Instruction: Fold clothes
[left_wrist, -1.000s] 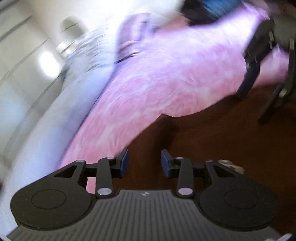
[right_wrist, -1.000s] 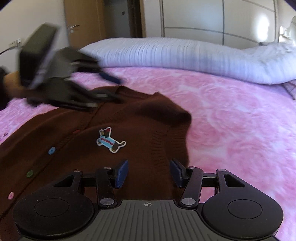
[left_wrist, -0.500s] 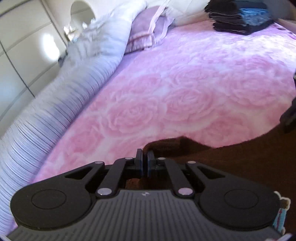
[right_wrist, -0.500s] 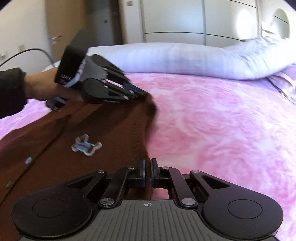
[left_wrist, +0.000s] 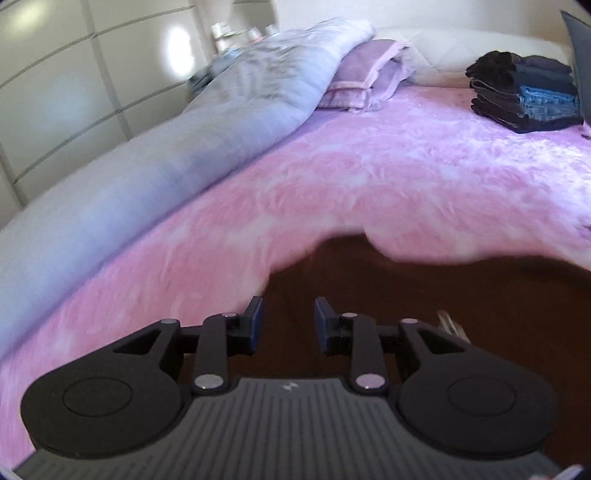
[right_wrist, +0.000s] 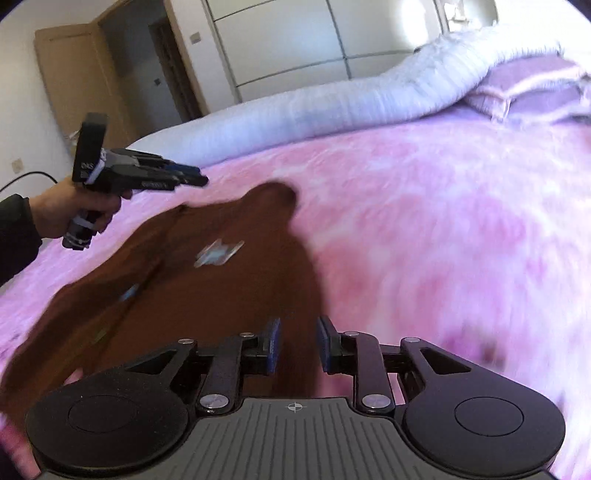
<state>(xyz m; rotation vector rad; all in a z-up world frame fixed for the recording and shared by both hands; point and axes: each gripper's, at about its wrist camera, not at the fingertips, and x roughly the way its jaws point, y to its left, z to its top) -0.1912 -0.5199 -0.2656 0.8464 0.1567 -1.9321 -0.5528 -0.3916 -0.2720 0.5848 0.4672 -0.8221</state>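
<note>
Nearby, folded clothes (left_wrist: 524, 96) stacked on bedspread (left_wrist: 369, 184).

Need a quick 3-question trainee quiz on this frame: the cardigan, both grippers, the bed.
1. True or false: the brown cardigan lies on the pink bedspread.
2. The left hand-held gripper has its jaws: A) apart, nothing pinched B) clamped on a sleeve C) out of view.
3. Fill in: the folded pile of dark clothes sits near the ___ of the bed.

Key: 1 true; 2 A, and its jaws have just been opening, like those of the right hand-held gripper; 3 head, by the pillows.
</note>
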